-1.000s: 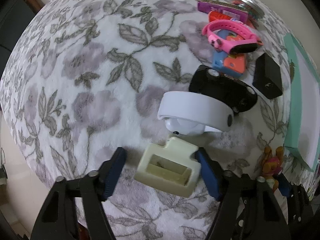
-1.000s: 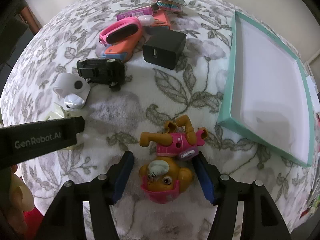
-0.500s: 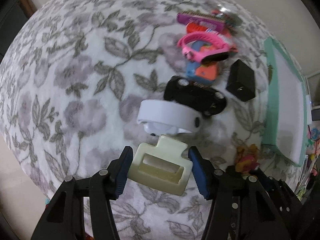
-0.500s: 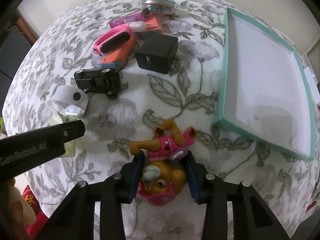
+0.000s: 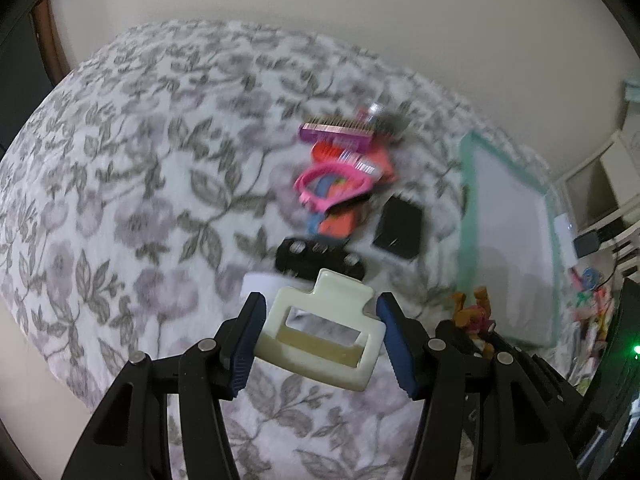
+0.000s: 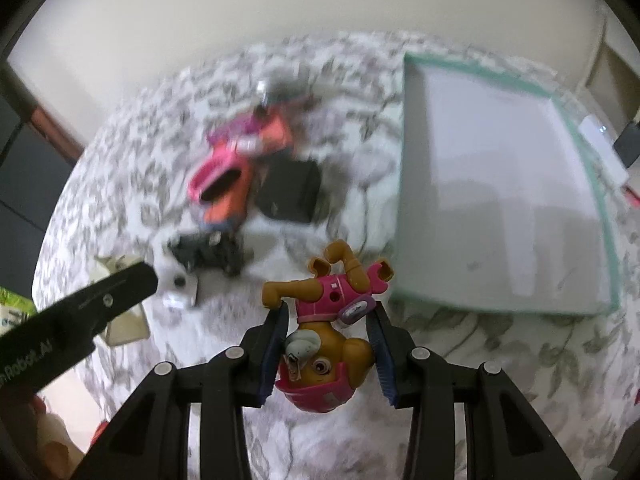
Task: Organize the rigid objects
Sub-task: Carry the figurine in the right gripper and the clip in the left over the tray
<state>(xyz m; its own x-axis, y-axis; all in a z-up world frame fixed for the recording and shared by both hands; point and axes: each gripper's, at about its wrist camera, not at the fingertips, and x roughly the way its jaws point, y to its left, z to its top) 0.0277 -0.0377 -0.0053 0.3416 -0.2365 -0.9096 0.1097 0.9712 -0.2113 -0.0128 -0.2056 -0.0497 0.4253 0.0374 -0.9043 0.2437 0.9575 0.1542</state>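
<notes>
Nearest in the left wrist view, a cream plastic clip (image 5: 320,330) is pinched between the blue pads of the left claw (image 5: 320,336), and it's seen lifted clear of the floral blanket (image 5: 120,208) that covers the surface. Same deal on the other side: a puppy figure (image 6: 326,340) in a pink outfit is clamped head-down in the right claw (image 6: 326,354), with its legs pointed away from the camera and the pads pressed against its sides.

Just beyond the clip, a white rounded gadget (image 5: 260,282) is partly hidden, and a black toy car (image 5: 320,258) is parked right behind that. A bit further out, a black cube-shaped block (image 5: 398,232) can be made out, near an orange-and-blue item (image 5: 334,226) with a pink wristband (image 5: 332,184) piled on top. Farthest back in that pile, a purple comb-like thing (image 5: 336,134) is laid across, with something metallic behind it that's too blurred to be identified.

Off to the right, a shallow white tray with a teal rim (image 6: 404,184) is rested flat on the blanket, nothing seen inside it. The left claw's black arm is caught at the left edge of the right view.
</notes>
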